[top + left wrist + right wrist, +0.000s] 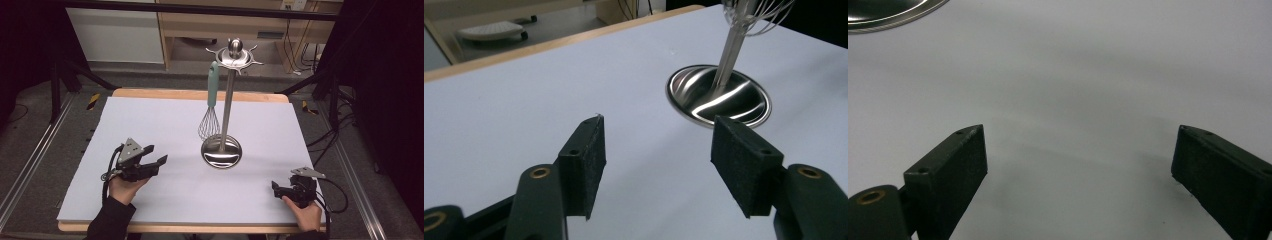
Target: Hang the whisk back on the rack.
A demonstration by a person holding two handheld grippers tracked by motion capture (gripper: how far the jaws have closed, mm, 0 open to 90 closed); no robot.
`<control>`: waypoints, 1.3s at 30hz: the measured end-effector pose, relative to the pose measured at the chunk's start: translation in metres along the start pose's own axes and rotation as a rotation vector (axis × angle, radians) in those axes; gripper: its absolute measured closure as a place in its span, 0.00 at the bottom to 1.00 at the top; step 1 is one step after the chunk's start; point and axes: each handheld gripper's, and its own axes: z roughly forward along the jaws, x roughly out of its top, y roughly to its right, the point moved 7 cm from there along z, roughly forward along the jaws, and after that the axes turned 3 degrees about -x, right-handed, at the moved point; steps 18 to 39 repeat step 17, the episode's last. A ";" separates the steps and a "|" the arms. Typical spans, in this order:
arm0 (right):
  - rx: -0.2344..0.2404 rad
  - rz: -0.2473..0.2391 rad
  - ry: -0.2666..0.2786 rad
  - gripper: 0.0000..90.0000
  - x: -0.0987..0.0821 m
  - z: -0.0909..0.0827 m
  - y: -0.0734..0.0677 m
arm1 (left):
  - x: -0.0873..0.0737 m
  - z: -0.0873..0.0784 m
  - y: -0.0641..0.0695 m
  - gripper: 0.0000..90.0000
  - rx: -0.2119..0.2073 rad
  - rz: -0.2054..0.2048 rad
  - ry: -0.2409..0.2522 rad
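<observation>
1. A steel stand (222,150) sits mid-table, toward the far edge; a teal-handled whisk (211,107) hangs from it.
2. The left gripper (156,155), near the left edge, has its jaws apart; the right gripper (276,189), by the near right corner, likewise.

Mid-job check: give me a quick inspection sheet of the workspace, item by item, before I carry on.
Surface: white sheet over a wood-edged table; no marks seen.
Job's things: steel stand upright near the centre, round base flat on the sheet; whisk with a teal handle hangs from the stand's top ring, wires just above the base.
Clutter: nothing seen on the sheet.
Grippers: left gripper open, empty, pointing toward the stand's base; right gripper open, empty, low over the sheet's near right corner.
Cables: one trails from each gripper toward the person; more lie on the floor at the right.
Surroundings: black frame bars around the table, wooden shelving behind, dark curtains at the sides.
</observation>
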 end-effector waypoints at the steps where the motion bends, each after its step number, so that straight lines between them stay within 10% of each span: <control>1: -0.003 0.000 -0.001 0.09 0.000 0.000 0.000 | -0.009 -0.003 -0.006 0.42 0.014 -0.014 -0.011; 17: -0.019 0.031 -0.011 0.09 -0.003 -0.002 0.005 | -0.053 -0.027 -0.053 0.40 0.135 -0.131 -0.030; 39: -0.019 0.031 -0.011 0.09 -0.003 -0.002 0.005 | -0.053 -0.027 -0.053 0.40 0.135 -0.131 -0.030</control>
